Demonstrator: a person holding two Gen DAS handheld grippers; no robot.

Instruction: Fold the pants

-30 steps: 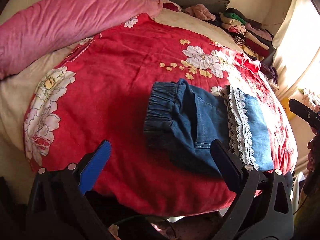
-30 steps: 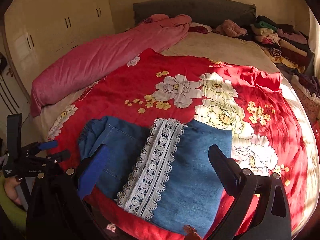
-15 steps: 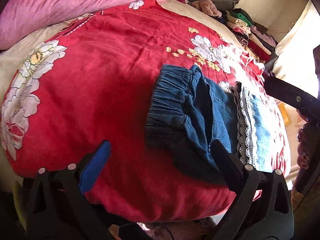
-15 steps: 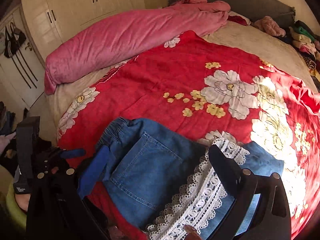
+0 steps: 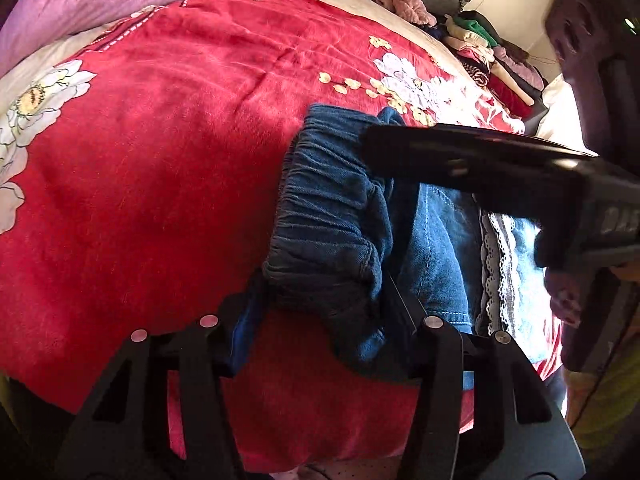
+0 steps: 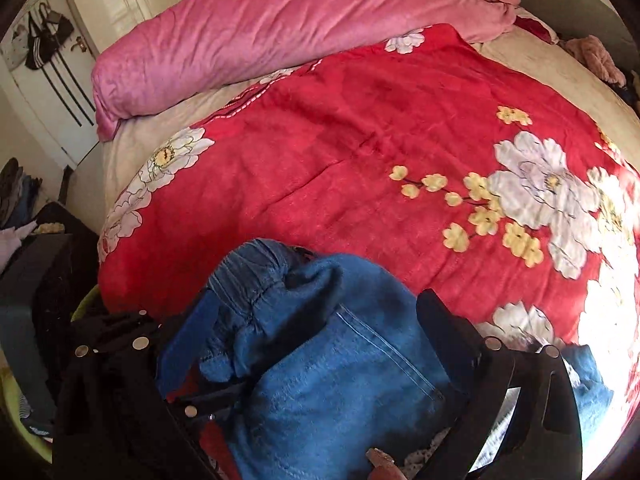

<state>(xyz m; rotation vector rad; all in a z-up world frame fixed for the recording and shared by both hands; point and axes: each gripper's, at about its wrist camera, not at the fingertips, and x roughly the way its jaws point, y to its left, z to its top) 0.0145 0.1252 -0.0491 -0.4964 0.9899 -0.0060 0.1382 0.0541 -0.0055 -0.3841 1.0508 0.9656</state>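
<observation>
On red floral blanket [image 6: 328,168], folded pants [image 6: 340,380]

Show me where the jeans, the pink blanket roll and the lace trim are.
jeans [image 6: 352,376], right wrist view, on the back pocket panel.
pink blanket roll [image 6: 280,28], right wrist view, on the middle of the roll.
lace trim [image 5: 498,276], left wrist view, on the white lace strip at the hem.
</observation>
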